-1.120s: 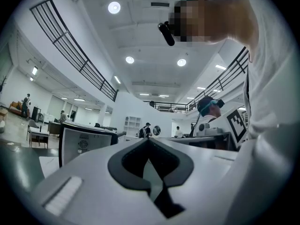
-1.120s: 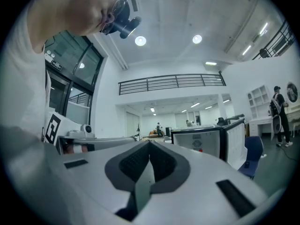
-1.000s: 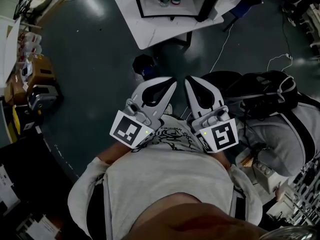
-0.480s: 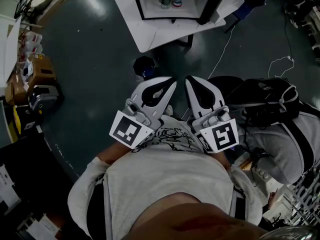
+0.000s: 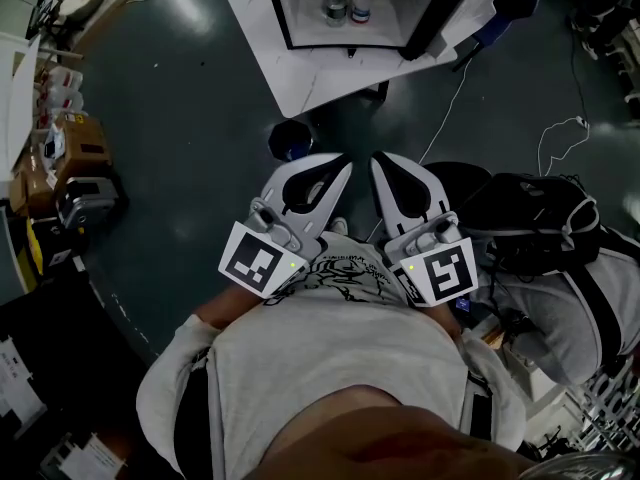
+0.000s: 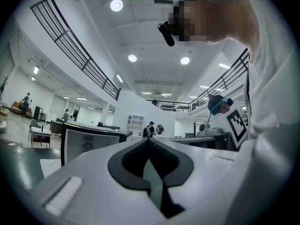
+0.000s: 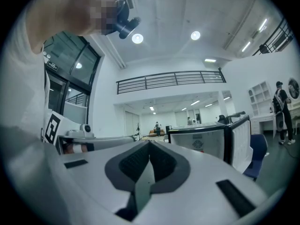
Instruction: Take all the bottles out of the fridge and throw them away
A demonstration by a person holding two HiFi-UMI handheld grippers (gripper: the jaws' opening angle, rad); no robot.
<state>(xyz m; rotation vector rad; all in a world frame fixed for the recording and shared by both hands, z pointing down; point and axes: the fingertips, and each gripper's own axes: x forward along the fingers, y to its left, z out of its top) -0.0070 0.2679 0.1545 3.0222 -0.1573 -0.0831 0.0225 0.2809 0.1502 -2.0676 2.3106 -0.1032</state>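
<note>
Large open lab hall: mezzanine railings high beyond the right claw, ceiling downlights, a white desk ahead of it, cables trailing over the dark floor.

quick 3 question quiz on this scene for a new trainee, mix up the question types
1. True or false: the left gripper holds a bottle.
2. How many bottles stand in the fridge? A one, B two, C four.
3. Fill in: the right-hand bottle in the fridge has a ___ cap.

Key
1. False: its jaws are shut with nothing between them.
2. B.
3. Red.
</note>
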